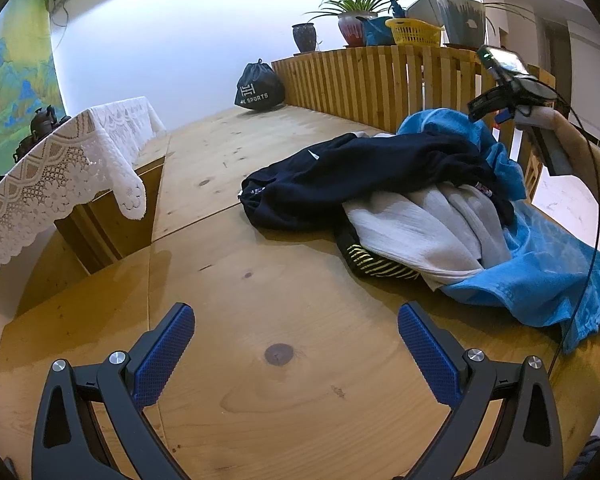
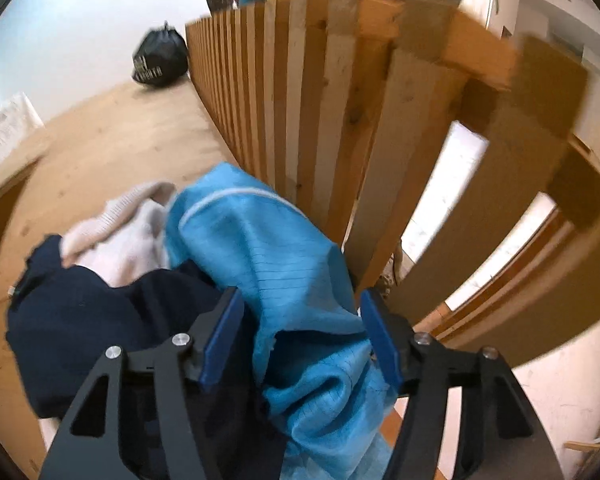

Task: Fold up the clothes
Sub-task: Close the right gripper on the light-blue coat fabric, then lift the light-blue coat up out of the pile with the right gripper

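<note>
A heap of clothes lies on the wooden table [image 1: 260,288]: a navy garment [image 1: 360,176] on top, a white one [image 1: 416,232], a black piece with yellow stripes [image 1: 376,266] and a bright blue garment [image 1: 540,264] underneath. My left gripper [image 1: 296,326] hovers open over bare wood, in front of the heap and apart from it. The right tool [image 1: 512,88] shows at the heap's far right. In the right wrist view my right gripper [image 2: 302,314] is open, its jaws straddling a raised fold of the blue garment [image 2: 268,248], beside the navy garment [image 2: 100,320] and white one [image 2: 124,240].
A slatted wooden fence [image 1: 372,80] runs along the table's far right edge, close behind the heap, with potted plants [image 1: 356,20] and a yellow basket [image 1: 414,32] on top. A black drawstring bag [image 1: 259,88] sits at the far end. A lace-covered cabinet [image 1: 60,172] stands left.
</note>
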Motion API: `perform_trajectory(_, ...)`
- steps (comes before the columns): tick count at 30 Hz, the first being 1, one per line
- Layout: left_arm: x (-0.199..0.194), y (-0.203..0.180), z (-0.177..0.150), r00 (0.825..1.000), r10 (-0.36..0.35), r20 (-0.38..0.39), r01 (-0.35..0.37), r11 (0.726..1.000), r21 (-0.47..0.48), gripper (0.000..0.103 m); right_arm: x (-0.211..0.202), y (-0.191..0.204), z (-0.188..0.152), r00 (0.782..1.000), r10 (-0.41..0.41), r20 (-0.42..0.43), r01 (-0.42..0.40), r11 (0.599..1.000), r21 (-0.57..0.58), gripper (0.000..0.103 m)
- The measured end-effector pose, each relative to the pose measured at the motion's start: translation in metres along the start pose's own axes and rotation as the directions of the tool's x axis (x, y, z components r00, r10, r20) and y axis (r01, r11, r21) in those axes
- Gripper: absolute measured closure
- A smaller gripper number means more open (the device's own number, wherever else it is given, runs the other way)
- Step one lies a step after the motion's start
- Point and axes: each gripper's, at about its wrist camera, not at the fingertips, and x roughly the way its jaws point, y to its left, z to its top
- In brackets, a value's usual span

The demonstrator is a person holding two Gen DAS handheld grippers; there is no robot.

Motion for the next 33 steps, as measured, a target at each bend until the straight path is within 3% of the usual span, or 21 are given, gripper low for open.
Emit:
perform_trajectory(6, 0.002, 0.005, -0.001, 1.0, 0.003, -0.007, -0.003, 1.0, -0.013, 0.0, 0.038, 0.017, -0.003, 0.994, -0.097, -0.059, 0.093, 0.993, -0.067, 0.044)
perform_trajectory(8, 0.002, 0.006, -0.002, 1.0, 0.007, -0.008, -0.007, 1.0, -0.012, 0.0, 0.028, 0.02, -0.006, 0.997, -0.072, -0.023, 0.071, 0.995, -0.075, 0.1)
perform_trajectory(15, -0.003, 0.01, -0.004, 1.0, 0.009, -0.01, -0.009, 1.0, -0.019, 0.0, -0.01, 0.028, -0.015, 0.994, 0.024, 0.106, -0.012, 0.994, -0.112, 0.1)
perform_trajectory(22, -0.03, 0.014, 0.001, 0.999, 0.036, 0.035, -0.036, 0.999, -0.009, 0.0, -0.102, 0.028, 0.008, 0.965, 0.081, 0.25, -0.059, 0.994, -0.097, 0.101)
perform_trajectory(24, -0.037, 0.018, 0.003, 0.998, 0.036, 0.043, -0.035, 0.999, -0.019, 0.0, -0.145, 0.029, 0.017, 0.929, 0.035, 0.368, 0.005, 0.994, -0.108, 0.103)
perform_trajectory(26, -0.047, 0.023, 0.004, 0.998, 0.038, 0.054, -0.037, 0.999, -0.032, 0.0, -0.188, 0.029, 0.027, 0.876, -0.009, 0.482, 0.071, 0.991, -0.11, 0.103)
perform_trajectory(28, -0.057, 0.028, 0.004, 0.997, 0.038, 0.069, -0.035, 0.999, -0.042, 0.0, -0.208, 0.028, 0.046, 0.904, 0.024, 0.427, 0.032, 0.992, -0.125, 0.103)
perform_trajectory(30, -0.064, 0.033, 0.002, 0.996, 0.03, 0.083, -0.025, 0.998, -0.057, 0.0, -0.193, 0.029, 0.051, 0.97, 0.016, 0.244, 0.021, 0.989, -0.149, 0.103)
perform_trajectory(31, -0.069, 0.035, 0.001, 0.996, 0.023, 0.091, -0.017, 0.998, -0.066, 0.0, -0.185, 0.03, 0.053, 0.989, 0.01, 0.147, 0.014, 0.987, -0.161, 0.099)
perform_trajectory(33, -0.073, 0.037, -0.002, 0.995, 0.011, 0.097, -0.004, 0.997, -0.075, 0.0, -0.167, 0.027, 0.032, 0.992, -0.054, 0.113, 0.075, 0.978, -0.194, 0.084)
